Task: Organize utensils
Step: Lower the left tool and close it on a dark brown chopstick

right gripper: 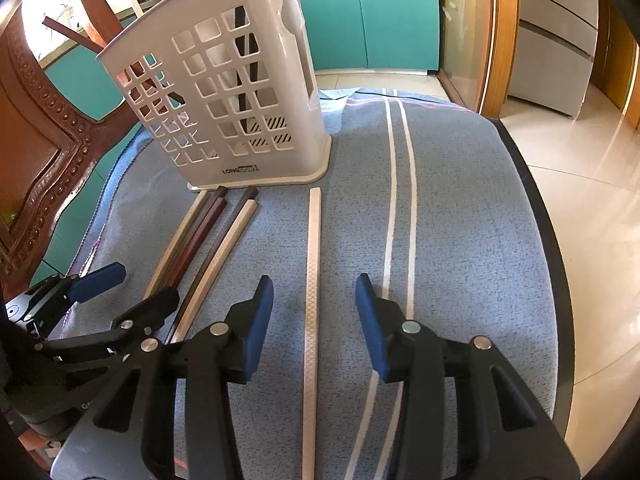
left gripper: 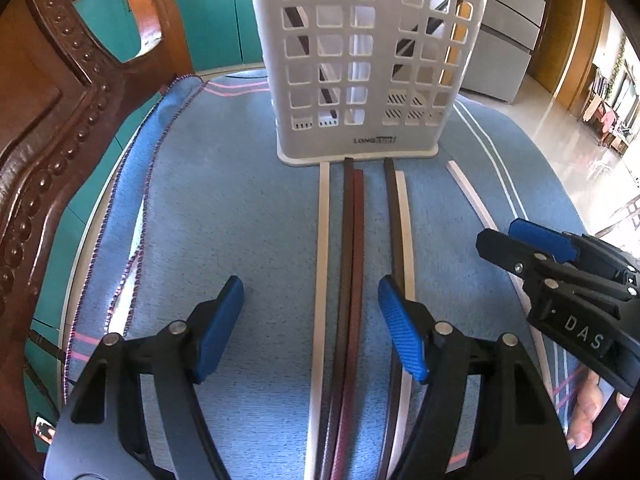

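Observation:
A white perforated utensil holder (left gripper: 362, 64) stands on a blue cloth (left gripper: 240, 216), with dark chopsticks inside; it also shows in the right wrist view (right gripper: 236, 92). Several chopsticks lie in front of it: a cream one (left gripper: 323, 248), a dark pair (left gripper: 352, 248), a dark and cream pair (left gripper: 402, 232) and a lone cream one (left gripper: 472, 196). My left gripper (left gripper: 311, 326) is open, straddling the cream and dark chopsticks. My right gripper (right gripper: 314, 322) is open, straddling the lone cream chopstick (right gripper: 313, 280). The right gripper also shows in the left wrist view (left gripper: 528, 240).
A carved wooden chair back (left gripper: 60, 120) stands at the left of the table. Teal cabinets (right gripper: 380, 12) are behind. The table's dark edge (right gripper: 532, 200) runs along the right, with tiled floor (right gripper: 592, 200) beyond.

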